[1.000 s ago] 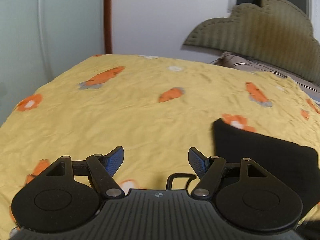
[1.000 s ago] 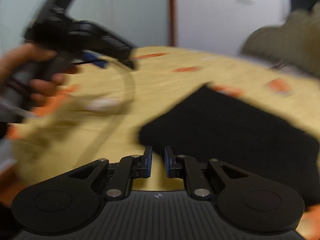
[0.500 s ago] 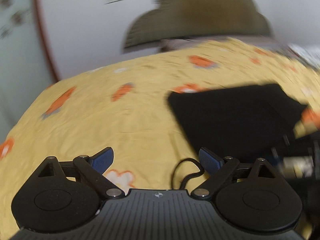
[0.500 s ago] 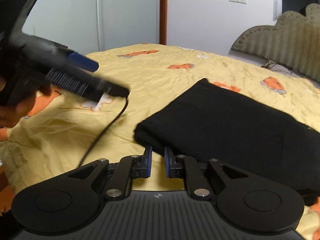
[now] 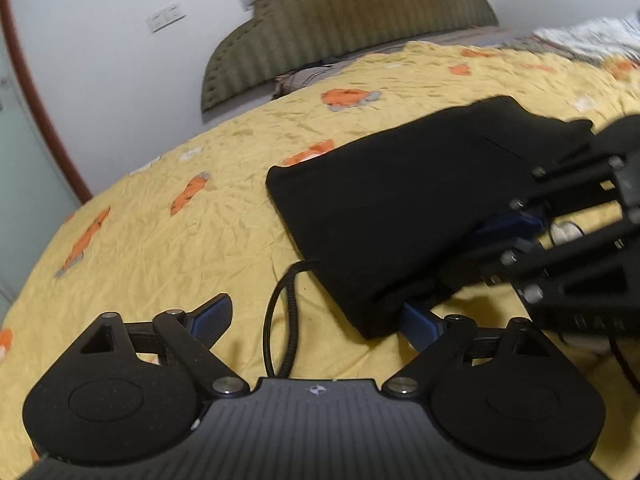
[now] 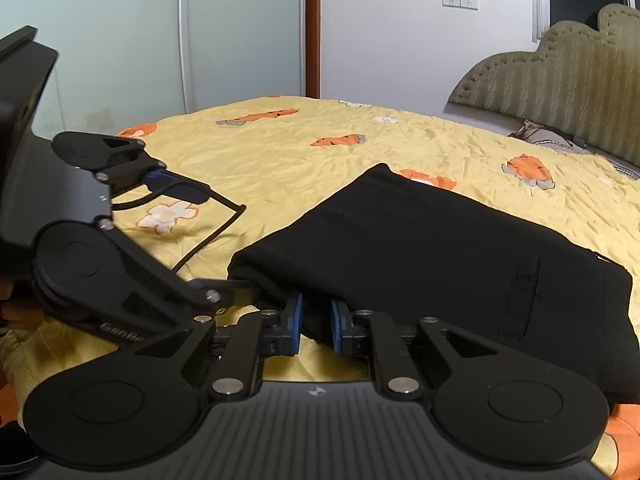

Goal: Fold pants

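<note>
The right claw (image 6: 316, 326) pinches the near edge of the folded black pants (image 6: 432, 248) on the bed (image 6: 280, 152). The left claw (image 5: 320, 320), spread and just narrowing, should slide fully under the corner before lifting.

- The pants (image 6: 432, 256) ahead of the right claw (image 6: 316, 326) are plain black.
- Both claws are black with blue pads; the left claw (image 5: 320, 320) shows the same blue on its fingertips (image 5: 212, 316).
- The bed cover (image 5: 160, 232) beneath them is yellow, printed with orange carrots and white flowers.
- The headboard (image 6: 560, 80) beyond the right claw is olive green with vertical ribs.
- The wall (image 6: 400, 40) is white; the pale green panels (image 6: 120, 40) to its left carry brown flower motifs.
- The cable (image 5: 276, 320) between the left claw's fingers is black.
</note>
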`<state>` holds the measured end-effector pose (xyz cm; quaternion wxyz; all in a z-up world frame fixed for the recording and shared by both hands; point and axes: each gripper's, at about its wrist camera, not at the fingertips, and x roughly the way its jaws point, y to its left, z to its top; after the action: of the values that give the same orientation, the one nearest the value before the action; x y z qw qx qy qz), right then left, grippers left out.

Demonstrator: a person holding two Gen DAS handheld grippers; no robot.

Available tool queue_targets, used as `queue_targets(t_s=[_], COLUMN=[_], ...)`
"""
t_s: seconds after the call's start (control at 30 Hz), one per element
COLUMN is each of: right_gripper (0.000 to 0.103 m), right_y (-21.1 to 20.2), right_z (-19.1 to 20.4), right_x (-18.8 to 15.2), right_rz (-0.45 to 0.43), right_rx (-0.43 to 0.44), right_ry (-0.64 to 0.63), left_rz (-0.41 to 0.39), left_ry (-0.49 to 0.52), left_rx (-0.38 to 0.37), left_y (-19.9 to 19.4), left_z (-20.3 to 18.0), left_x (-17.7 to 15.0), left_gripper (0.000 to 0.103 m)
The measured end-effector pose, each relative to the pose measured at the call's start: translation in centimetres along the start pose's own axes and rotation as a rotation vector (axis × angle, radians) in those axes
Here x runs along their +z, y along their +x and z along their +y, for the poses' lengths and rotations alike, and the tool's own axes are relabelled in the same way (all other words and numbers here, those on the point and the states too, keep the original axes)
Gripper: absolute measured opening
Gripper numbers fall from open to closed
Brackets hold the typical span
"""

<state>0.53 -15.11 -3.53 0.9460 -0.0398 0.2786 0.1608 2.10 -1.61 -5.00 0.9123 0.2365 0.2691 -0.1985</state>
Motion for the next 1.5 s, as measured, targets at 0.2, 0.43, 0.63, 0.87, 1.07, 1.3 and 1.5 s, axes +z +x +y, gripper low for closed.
queue_targets(t_s=[0.2, 0.43, 0.63, 0.87, 1.07, 1.3, 1.5], right_gripper=[0.032, 0.059, 0.059, 0.059, 0.059, 0.059, 0.059], right_y=[-0.9, -3.0, -3.9, -5.9, -8.0, -9.3, -9.7], right_z=[0.3, 2.4, -1.2, -7.1, -14.1, -13.5, -14.2], right_x=[0.1, -0.5, -0.4, -1.8, -4.0, -4.9, -5.2], right_rz=[-0.006, -0.028, -0.093, -0.100, -0.102, -0.165, -0.152], right_rx=[0.045, 0.037, 0.004, -0.114, -0.249, -0.302, -0.161], right_ry=[-0.048, -0.323, -0.125, 0.117, 0.453, 0.438, 0.517], left_rz=[0.029, 0.066, 0.067, 0.010, -0.084, -0.014, -0.057], left_ry=[-0.247, -0.370, -0.362, -0.250, -0.265, -0.074, 0.097], left_rx=[-0.065, -0.023, -0.031, 0.005, -0.100, -0.131, -0.043], left_y=[0.6, 0.2, -0.2, -3.8, -3.2, 2.3, 1.7], left_z=[3.2, 4.4, 4.3, 4.0, 2.9, -3.8, -6.2], left_x=[-0.4, -1.6, -1.7, 0.3, 4.7, 5.8, 5.3], left_gripper=[0.073, 0.073, 0.074, 0.078, 0.084, 0.085, 0.085])
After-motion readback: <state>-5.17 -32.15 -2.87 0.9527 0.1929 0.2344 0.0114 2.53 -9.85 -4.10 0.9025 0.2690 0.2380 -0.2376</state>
